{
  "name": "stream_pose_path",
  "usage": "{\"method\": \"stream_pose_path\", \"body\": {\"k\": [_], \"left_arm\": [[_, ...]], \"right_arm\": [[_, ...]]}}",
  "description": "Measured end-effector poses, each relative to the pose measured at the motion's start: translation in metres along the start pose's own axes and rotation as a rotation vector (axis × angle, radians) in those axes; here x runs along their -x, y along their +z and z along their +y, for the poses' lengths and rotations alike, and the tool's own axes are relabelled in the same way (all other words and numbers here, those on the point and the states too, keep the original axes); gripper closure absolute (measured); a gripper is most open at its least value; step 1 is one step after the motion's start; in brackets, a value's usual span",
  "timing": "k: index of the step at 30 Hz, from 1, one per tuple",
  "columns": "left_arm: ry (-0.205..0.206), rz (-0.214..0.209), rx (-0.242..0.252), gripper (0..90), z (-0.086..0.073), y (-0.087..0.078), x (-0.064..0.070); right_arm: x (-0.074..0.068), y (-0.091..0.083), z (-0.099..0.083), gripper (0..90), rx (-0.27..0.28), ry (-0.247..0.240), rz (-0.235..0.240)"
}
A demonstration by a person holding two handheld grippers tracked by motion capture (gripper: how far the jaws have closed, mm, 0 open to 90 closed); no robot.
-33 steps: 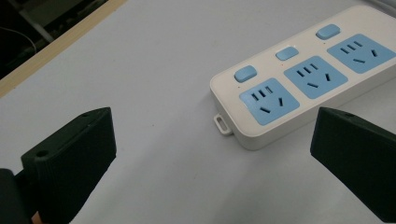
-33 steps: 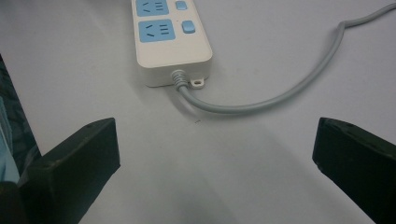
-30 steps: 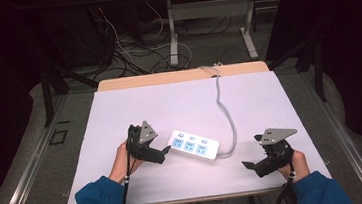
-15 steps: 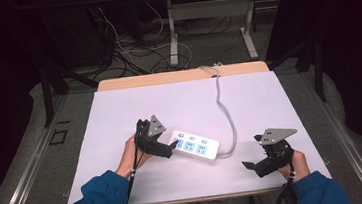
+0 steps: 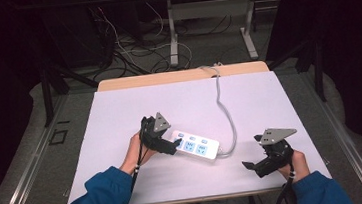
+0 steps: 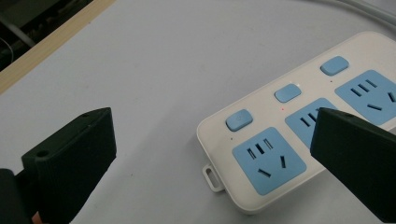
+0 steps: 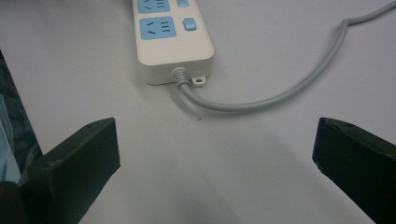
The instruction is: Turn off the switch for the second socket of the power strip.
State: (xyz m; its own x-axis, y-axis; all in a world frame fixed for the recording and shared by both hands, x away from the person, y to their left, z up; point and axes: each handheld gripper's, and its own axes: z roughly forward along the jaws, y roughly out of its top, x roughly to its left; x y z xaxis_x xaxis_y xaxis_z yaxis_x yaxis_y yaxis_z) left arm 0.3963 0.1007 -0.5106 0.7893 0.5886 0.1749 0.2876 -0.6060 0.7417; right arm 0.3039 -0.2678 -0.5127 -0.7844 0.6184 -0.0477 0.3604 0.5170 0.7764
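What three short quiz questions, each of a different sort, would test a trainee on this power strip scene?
1. True or false: the left gripper is shut on the power strip.
2. Which gripper is nearer the strip's cord end? A left, B right.
3. Fill in: the strip's sockets are ___ in colour.

Key: 1 false, its fingers stand open; 2 B; 3 blue.

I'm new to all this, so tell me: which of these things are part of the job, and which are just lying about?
In the job:
power strip
left gripper, open at its end
strip's grey cord

Just about:
right gripper, open, apart from it
floor cables
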Motion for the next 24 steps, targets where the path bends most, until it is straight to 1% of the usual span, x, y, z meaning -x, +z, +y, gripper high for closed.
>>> {"method": "stream_pose_path", "body": {"k": [1,2,3,5,7,10,11,12,18,19,21,23,24], "left_arm": [[0.003,-0.002,-0.007,0.3,0.001,0.001,0.000],[-0.001,-0.002,0.000,0.3,0.001,0.002,0.000],[0.003,-0.001,-0.008,0.2,0.002,0.002,-0.001],[-0.006,-0.002,-0.004,0.1,0.003,0.004,0.000],[-0.002,-0.003,-0.012,0.0,0.004,0.005,-0.001],[-0.012,-0.007,-0.006,0.0,0.005,0.008,0.000],[-0.003,-0.009,-0.012,0.1,0.006,0.008,0.000],[-0.004,-0.007,-0.009,0.0,0.006,0.009,0.000],[-0.015,-0.007,-0.009,0.0,0.010,0.016,0.002],[-0.021,-0.012,-0.011,0.0,0.011,0.017,0.003],[-0.021,-0.010,-0.007,0.0,0.013,0.020,0.004],[-0.017,-0.014,-0.015,0.0,0.014,0.021,0.004],[-0.020,-0.012,-0.008,0.0,0.014,0.023,0.005]], "right_arm": [[0.000,0.000,0.000,0.0,0.001,-0.005,0.002],[0.000,0.000,0.000,0.0,0.000,-0.005,0.001],[0.000,0.000,0.000,0.0,-0.001,-0.005,0.002],[0.000,0.000,0.000,0.0,-0.001,-0.005,0.003],[0.001,0.000,0.000,0.0,-0.003,-0.008,0.005],[0.001,0.000,0.000,0.0,-0.008,-0.012,0.009],[0.001,0.000,0.000,0.0,-0.009,-0.014,0.007],[0.000,0.001,0.000,0.0,-0.008,-0.001,0.003],[0.000,0.001,0.000,0.0,-0.010,-0.002,0.005],[0.000,0.001,0.000,0.0,-0.009,-0.002,0.004],[0.000,0.001,0.000,0.1,-0.010,-0.002,0.004],[0.000,0.001,0.000,0.1,-0.009,-0.007,0.002],[0.000,0.002,0.000,0.1,-0.008,0.001,-0.004]]}}
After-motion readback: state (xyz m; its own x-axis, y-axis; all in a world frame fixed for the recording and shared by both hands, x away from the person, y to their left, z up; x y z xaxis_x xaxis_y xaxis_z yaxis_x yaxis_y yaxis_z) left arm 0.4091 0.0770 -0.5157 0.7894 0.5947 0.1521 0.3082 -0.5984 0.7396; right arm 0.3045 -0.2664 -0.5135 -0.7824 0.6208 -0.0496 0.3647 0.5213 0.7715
